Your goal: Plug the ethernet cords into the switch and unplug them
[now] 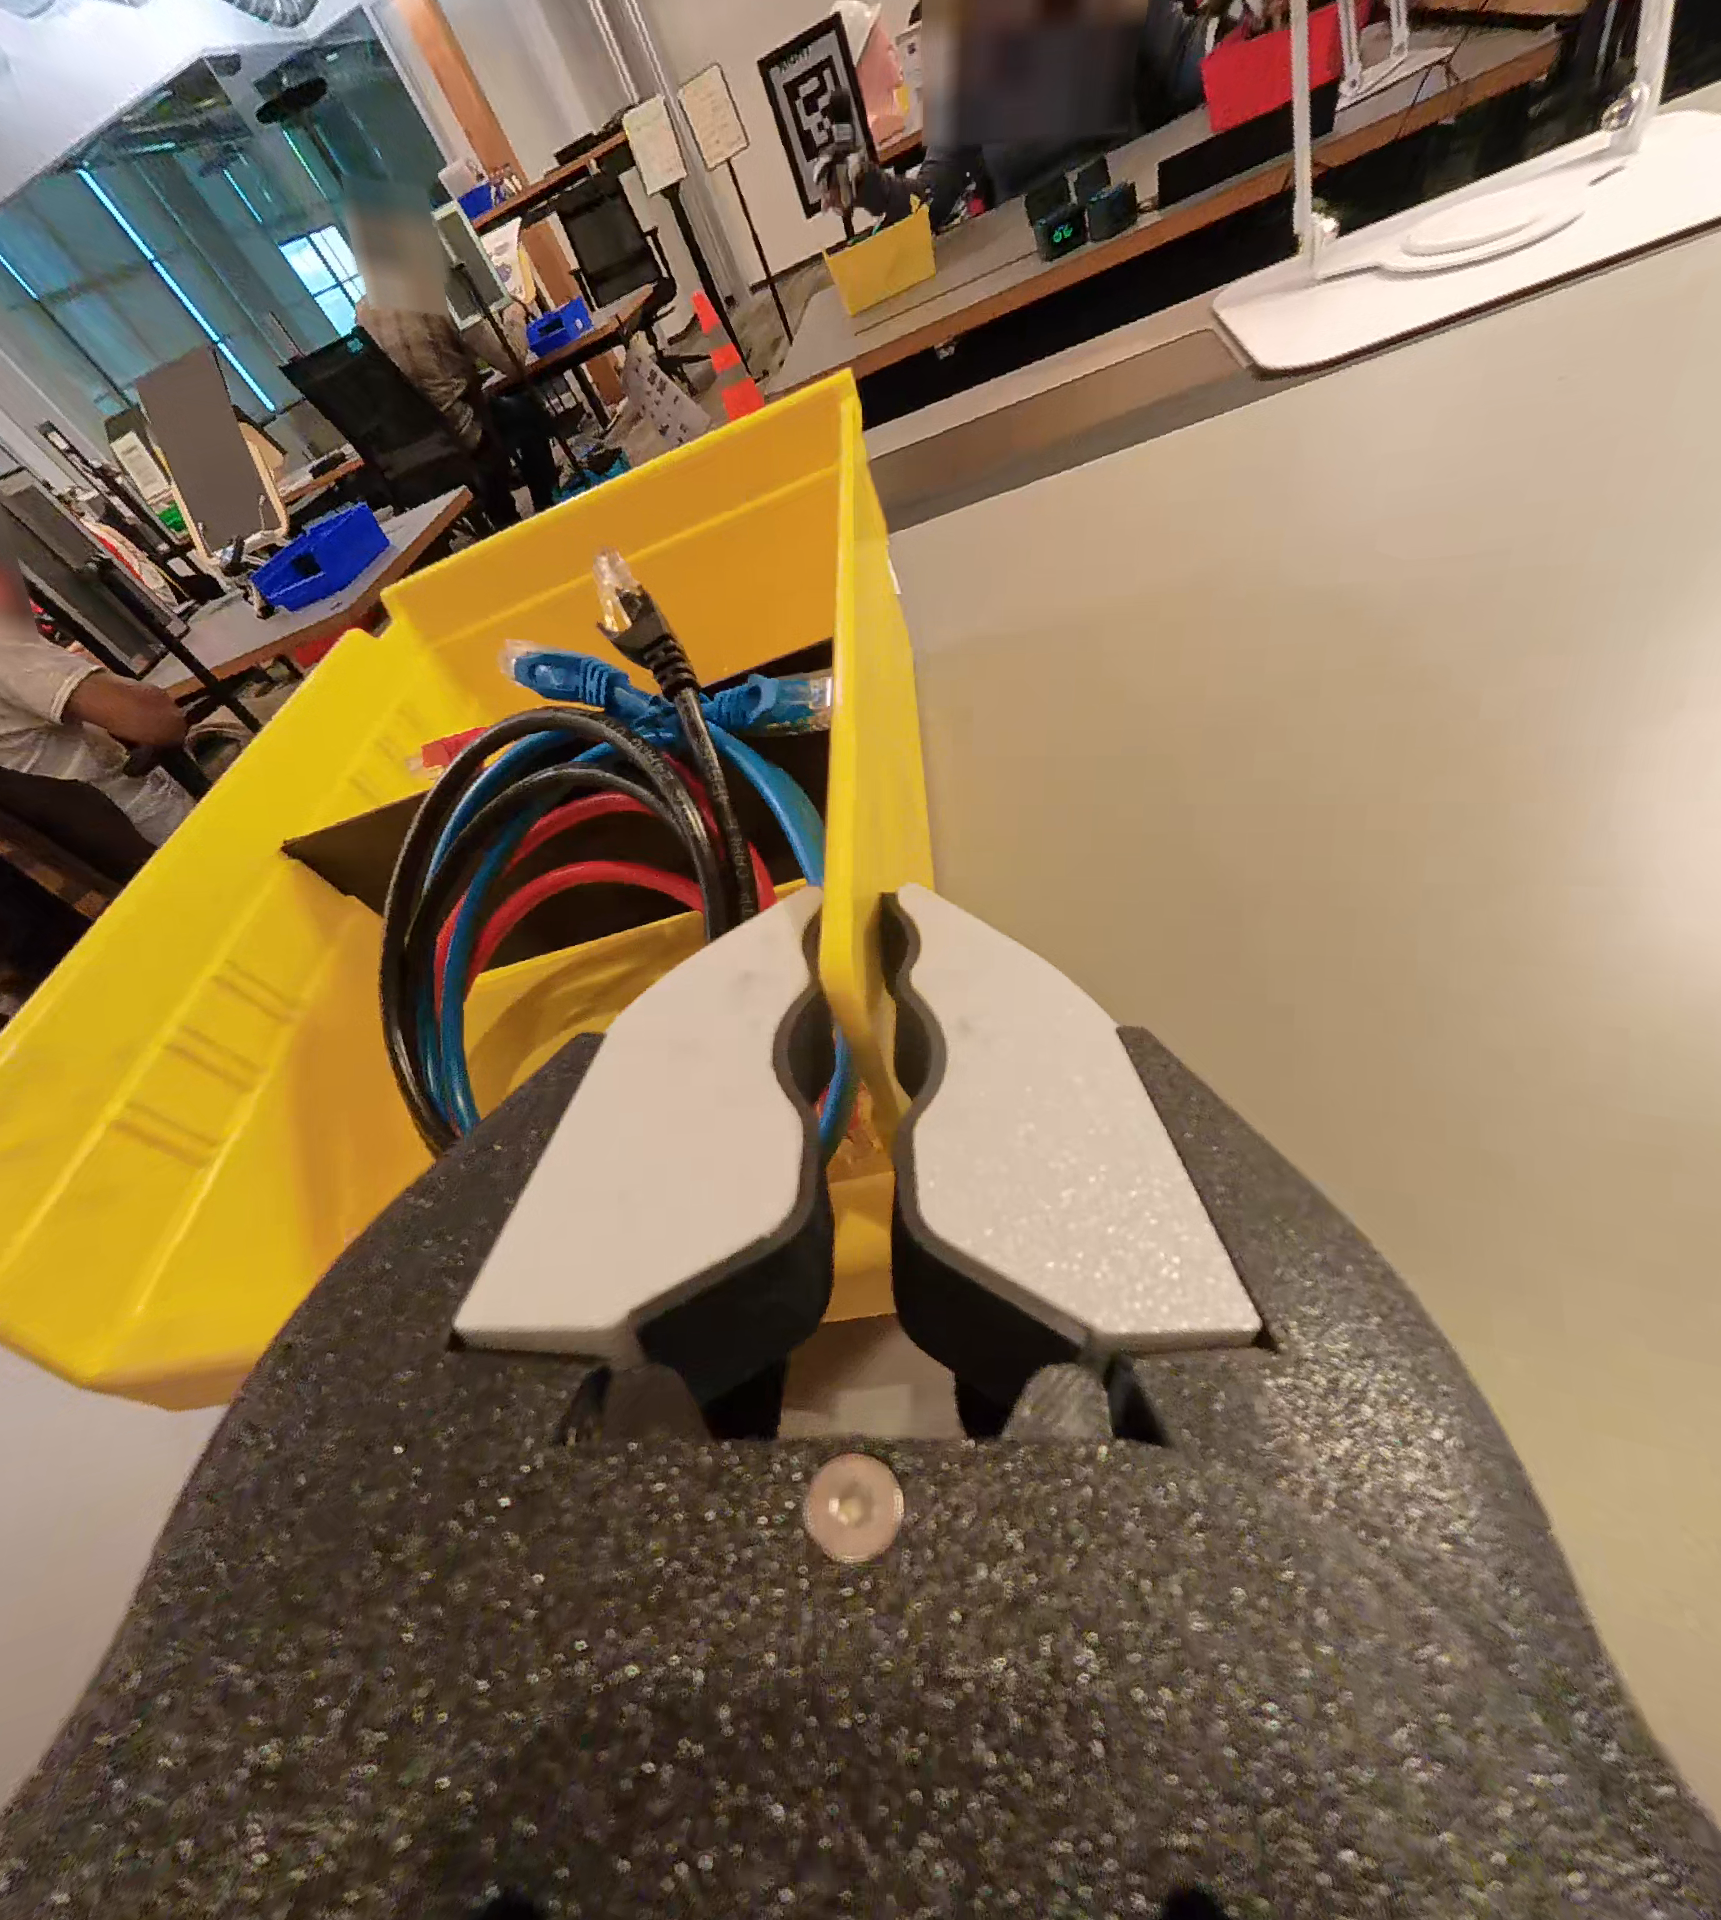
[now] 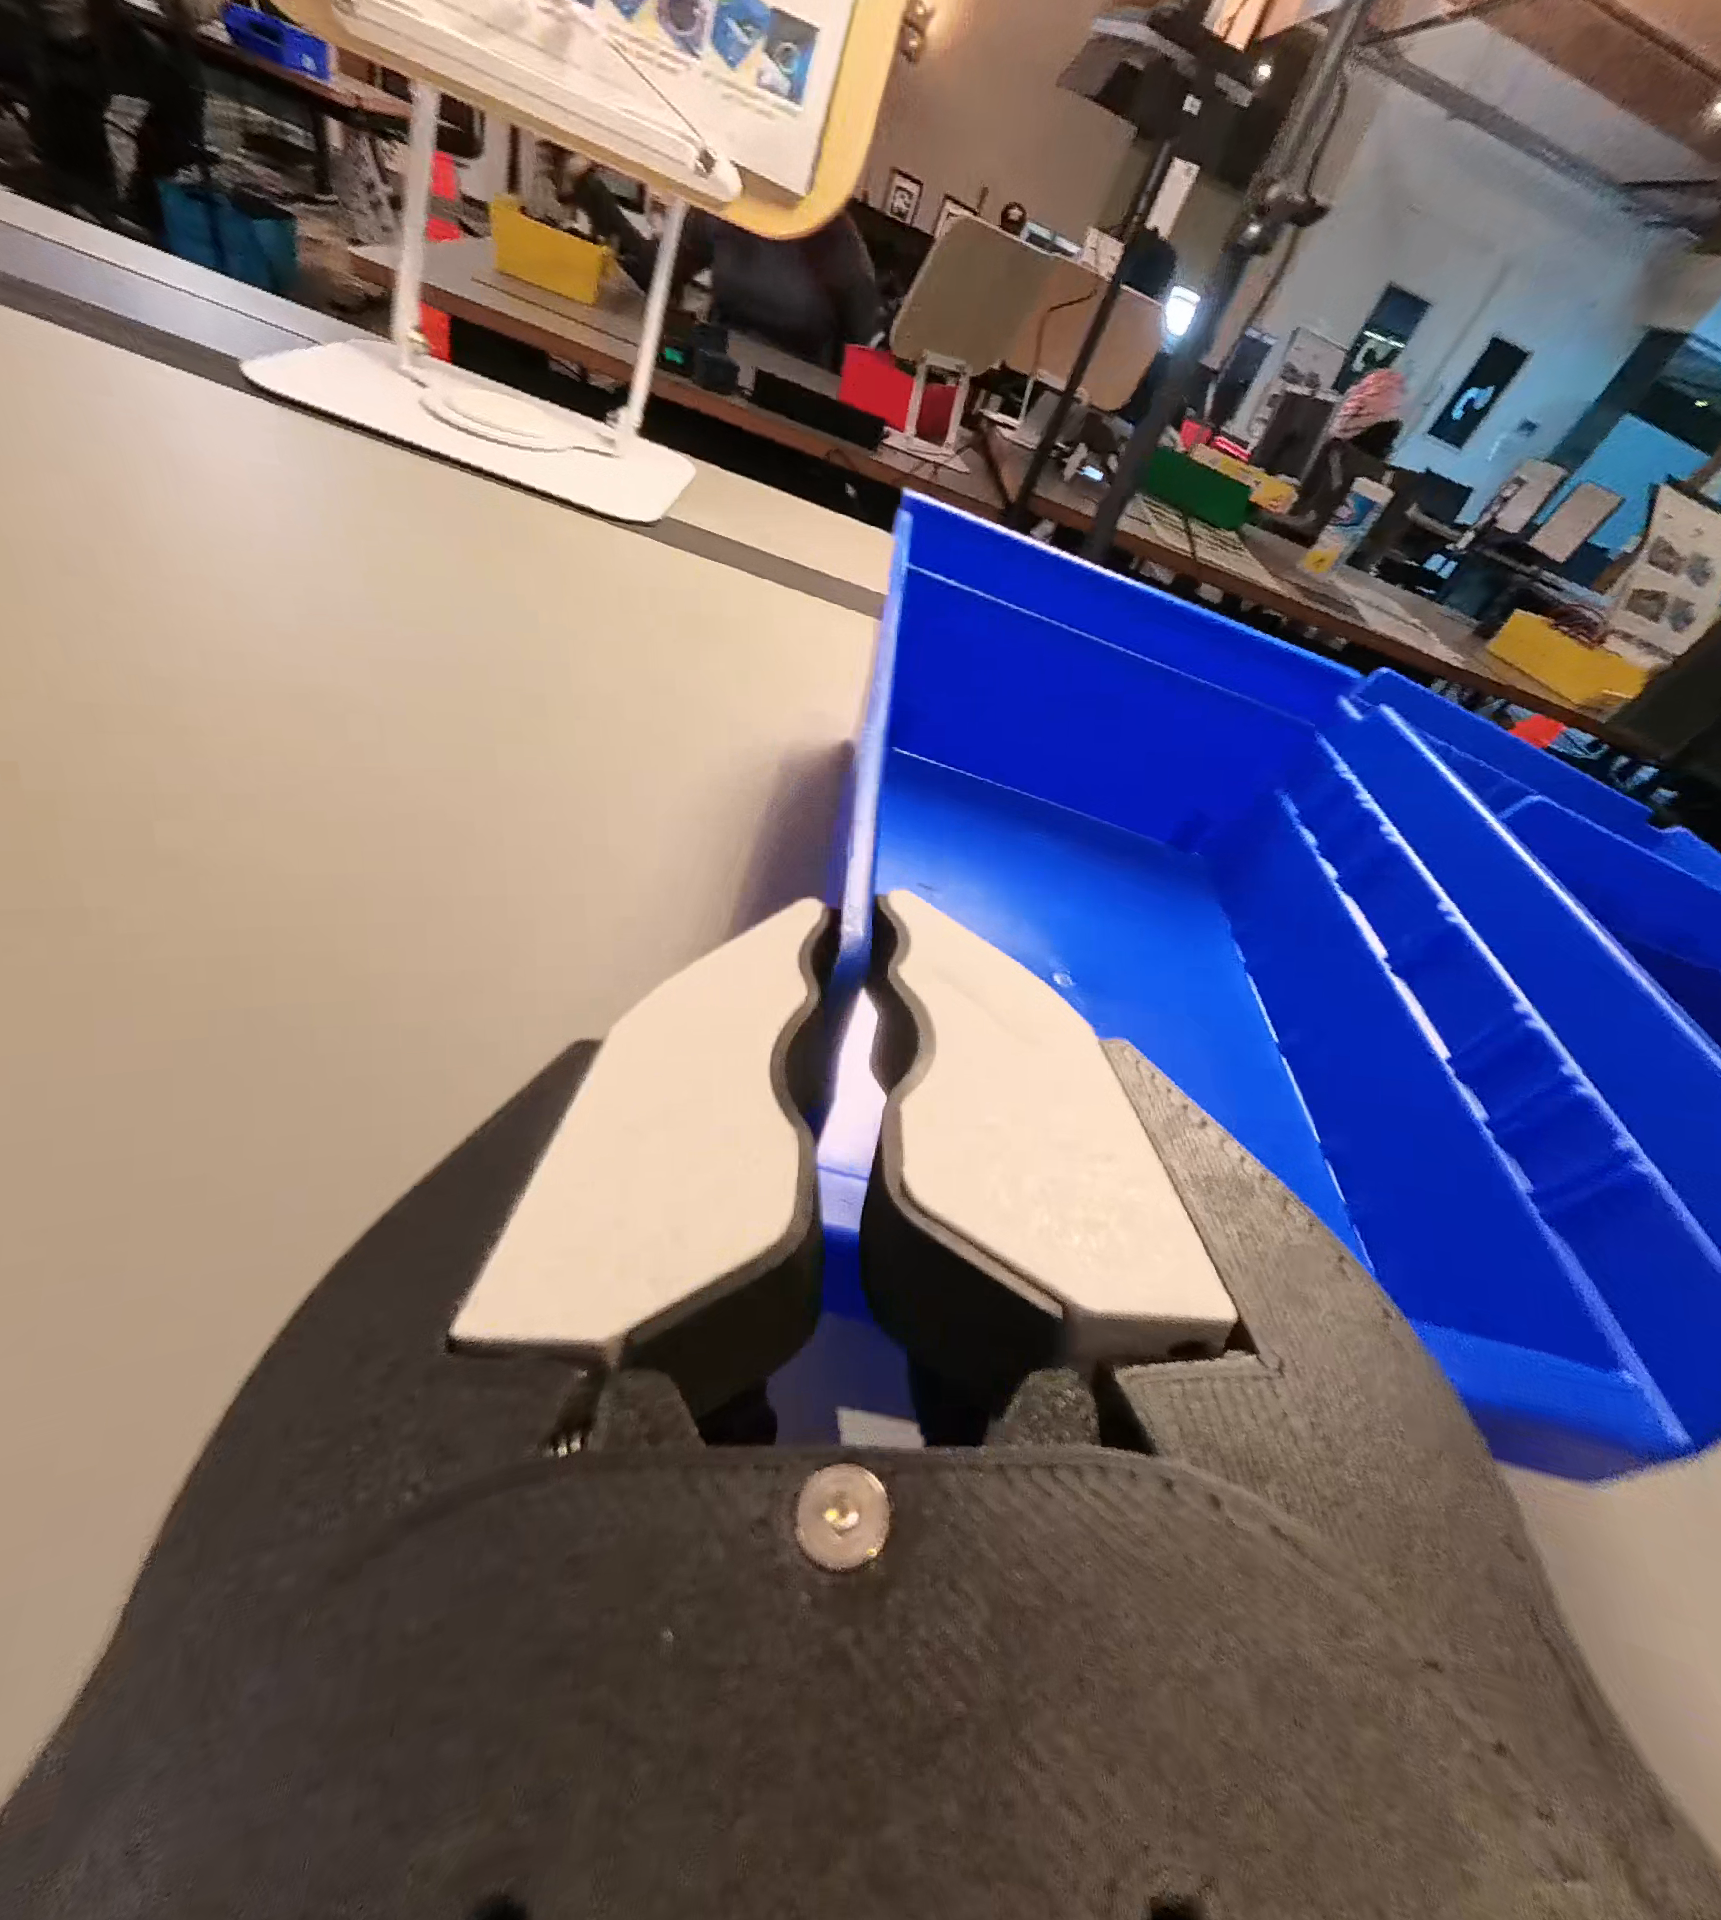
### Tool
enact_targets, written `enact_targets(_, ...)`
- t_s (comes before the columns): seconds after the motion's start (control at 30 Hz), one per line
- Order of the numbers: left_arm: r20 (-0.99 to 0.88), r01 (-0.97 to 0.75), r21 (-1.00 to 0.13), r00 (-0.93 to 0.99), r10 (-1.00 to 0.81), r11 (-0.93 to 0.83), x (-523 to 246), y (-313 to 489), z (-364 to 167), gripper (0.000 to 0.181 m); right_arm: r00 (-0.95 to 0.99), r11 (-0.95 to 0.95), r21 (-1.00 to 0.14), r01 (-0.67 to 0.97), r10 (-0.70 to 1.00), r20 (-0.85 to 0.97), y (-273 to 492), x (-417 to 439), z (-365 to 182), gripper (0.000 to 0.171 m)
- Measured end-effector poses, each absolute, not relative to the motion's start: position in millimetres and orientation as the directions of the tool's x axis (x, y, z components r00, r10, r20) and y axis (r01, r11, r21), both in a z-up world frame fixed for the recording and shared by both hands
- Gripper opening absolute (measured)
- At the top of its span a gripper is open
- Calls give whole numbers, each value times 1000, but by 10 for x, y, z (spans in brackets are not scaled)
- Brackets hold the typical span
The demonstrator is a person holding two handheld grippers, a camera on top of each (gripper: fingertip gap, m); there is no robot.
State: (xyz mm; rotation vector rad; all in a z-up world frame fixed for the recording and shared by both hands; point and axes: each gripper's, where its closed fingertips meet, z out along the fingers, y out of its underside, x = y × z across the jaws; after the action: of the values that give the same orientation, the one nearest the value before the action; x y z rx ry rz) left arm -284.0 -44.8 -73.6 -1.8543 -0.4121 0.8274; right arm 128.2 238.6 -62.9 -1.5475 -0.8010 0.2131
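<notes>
While its two grey fingers pinch the thin right-hand wall of a yellow plastic bin (image 1: 212, 1039) at the centre of the left wrist view, the left gripper (image 1: 851, 914) is nearly closed, with only that wall between its pads. Coiled ethernet cords (image 1: 565, 873) in black, blue and red lie inside the bin, just left of and beyond the fingertips, a black-booted clear plug (image 1: 627, 608) standing up above the coil. The pale grey tabletop (image 1: 1355, 831) fills the right half of the frame. In the right wrist view, the right gripper (image 2: 854, 914) is likewise clamped on the thin left wall of a blue plastic bin (image 2: 1095, 883), which spreads to the right of centre; no cords or switch show there.
</notes>
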Motion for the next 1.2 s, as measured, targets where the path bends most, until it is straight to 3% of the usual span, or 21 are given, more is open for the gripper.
enact_targets(0.53,-335,-80,-913,704,626,-399,-3116,-931,-743,6,800,-32,-945,326,541,258,3019,2069,-660,7)
enact_targets(1.2,-280,-16,-913,751,597,-409,-3379,-1074,-778,4,794,-39,-946,321,555,247,3467,2275,-668,4)
